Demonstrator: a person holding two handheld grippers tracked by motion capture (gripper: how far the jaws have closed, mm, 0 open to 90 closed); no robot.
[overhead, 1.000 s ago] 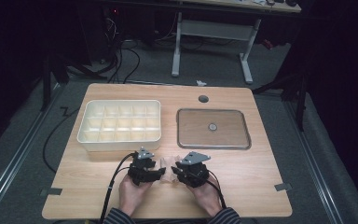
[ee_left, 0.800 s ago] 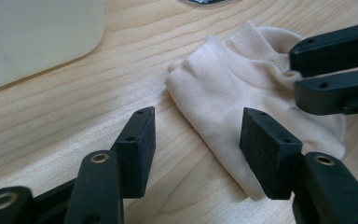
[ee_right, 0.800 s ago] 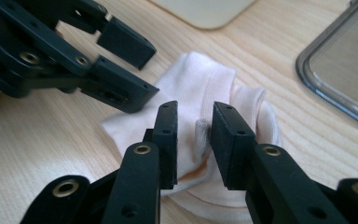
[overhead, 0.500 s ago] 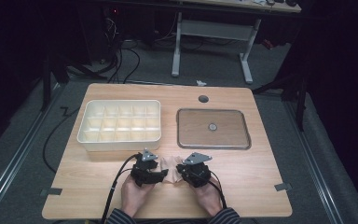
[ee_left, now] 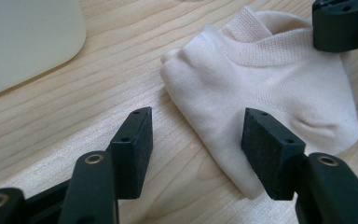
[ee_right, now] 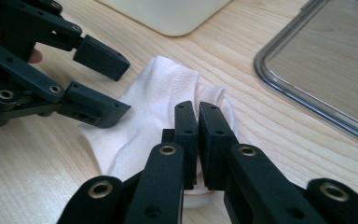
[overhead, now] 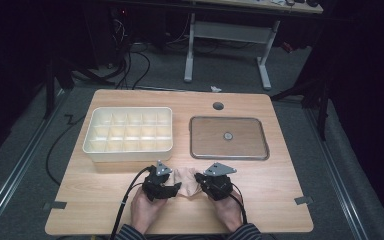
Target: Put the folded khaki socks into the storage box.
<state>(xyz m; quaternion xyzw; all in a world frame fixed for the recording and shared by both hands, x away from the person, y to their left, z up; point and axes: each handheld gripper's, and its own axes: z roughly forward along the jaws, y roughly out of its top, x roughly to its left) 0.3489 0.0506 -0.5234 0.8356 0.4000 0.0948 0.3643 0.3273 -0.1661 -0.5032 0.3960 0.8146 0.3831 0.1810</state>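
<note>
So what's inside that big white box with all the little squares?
The white box is split into many small compartments, and those facing the high view look empty. Its near wall hides the bottoms of the front row, so something small and flat could sit there.

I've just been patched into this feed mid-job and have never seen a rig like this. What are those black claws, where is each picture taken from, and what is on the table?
There is no robot arm here: a person at a wooden table holds a black two-jaw gripper in each hand. The high view looks down from above; the left gripper and right gripper meet over a cream ankle sock. The other two pictures come from cameras riding on the grippers, looking along their own jaws. In the left gripper view the jaws stand open, one pad resting against the sock's edge. In the right gripper view the jaws have just been closing and are now shut, seemingly pinching a fold of sock. Behind lie a white compartment tray and a clear flat lid.
</note>
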